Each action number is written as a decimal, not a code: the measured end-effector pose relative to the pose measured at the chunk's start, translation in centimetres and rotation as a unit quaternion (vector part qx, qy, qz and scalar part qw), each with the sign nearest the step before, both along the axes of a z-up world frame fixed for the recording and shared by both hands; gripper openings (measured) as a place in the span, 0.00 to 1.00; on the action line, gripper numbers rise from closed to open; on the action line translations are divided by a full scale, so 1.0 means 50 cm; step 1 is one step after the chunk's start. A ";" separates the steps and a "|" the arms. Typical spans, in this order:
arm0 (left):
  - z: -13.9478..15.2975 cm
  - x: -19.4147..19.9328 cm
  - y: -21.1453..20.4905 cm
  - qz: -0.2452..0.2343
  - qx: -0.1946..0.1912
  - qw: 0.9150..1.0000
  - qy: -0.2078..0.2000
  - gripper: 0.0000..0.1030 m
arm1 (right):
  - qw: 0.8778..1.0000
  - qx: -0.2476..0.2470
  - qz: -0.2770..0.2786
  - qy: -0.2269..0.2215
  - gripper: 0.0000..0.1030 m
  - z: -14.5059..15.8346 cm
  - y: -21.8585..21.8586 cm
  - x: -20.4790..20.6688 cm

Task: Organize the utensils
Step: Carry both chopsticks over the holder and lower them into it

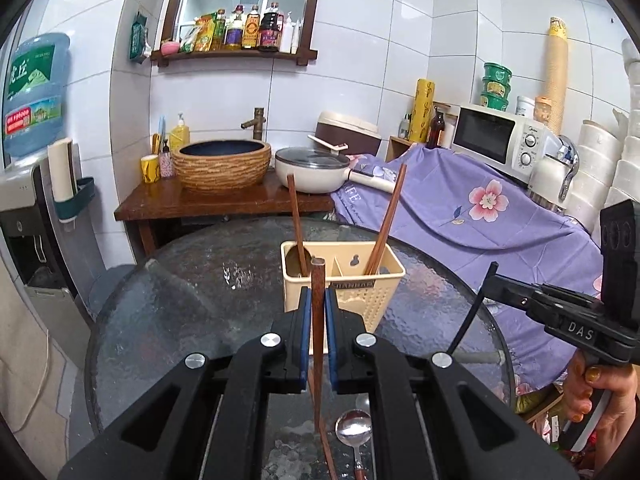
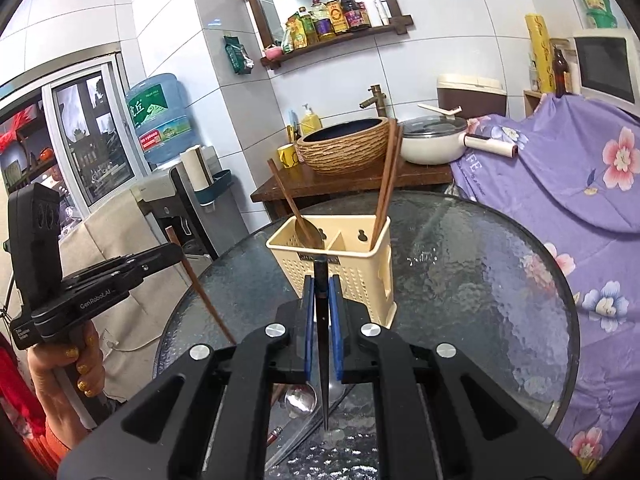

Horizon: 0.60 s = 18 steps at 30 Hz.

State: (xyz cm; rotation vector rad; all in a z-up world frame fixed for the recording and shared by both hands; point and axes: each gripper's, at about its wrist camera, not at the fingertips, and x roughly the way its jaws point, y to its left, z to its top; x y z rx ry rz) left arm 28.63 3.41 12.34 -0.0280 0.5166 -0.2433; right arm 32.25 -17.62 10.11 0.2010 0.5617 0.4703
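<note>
A cream slotted utensil holder (image 1: 360,304) stands on the round glass table (image 1: 200,280). Its left slot holds a wooden-handled spoon (image 1: 297,224) and its right slot a pair of brown chopsticks (image 1: 390,216). My left gripper (image 1: 318,294) hangs just in front of the holder, shut on an upright brown wooden chopstick (image 1: 318,360). My right gripper (image 2: 322,282) is also short of the holder (image 2: 360,276), shut on a black chopstick (image 2: 323,360) that points down. Each gripper appears in the other's view: the right gripper (image 1: 490,280) and the left gripper (image 2: 176,250).
A silver spoon (image 1: 354,428) lies on the glass near the front edge, also seen as the spoon (image 2: 300,398) under my right gripper. Behind the table stand a wooden counter with a basin (image 1: 222,164) and a pan (image 1: 312,170). A purple floral cloth (image 1: 480,208) covers the right side.
</note>
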 end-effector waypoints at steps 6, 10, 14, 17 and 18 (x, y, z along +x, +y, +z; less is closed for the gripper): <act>0.037 0.012 0.001 -0.012 -0.011 1.000 -0.009 0.07 | 1.000 -0.006 0.008 -0.010 0.08 0.048 0.016 0.023; 0.087 0.024 0.000 -0.017 -0.016 0.999 -0.025 0.07 | 1.000 -0.006 0.009 -0.012 0.08 0.099 0.024 0.054; 0.163 0.049 0.001 -0.029 -0.032 0.998 -0.040 0.07 | 1.000 -0.005 0.001 -0.025 0.08 0.175 0.021 0.088; 0.227 0.072 0.005 -0.020 -0.040 0.997 -0.058 0.07 | 0.999 0.000 -0.011 -0.040 0.08 0.238 0.014 0.110; 0.247 0.081 0.006 -0.021 -0.045 0.997 -0.062 0.07 | 0.999 0.000 -0.014 -0.044 0.08 0.257 0.012 0.117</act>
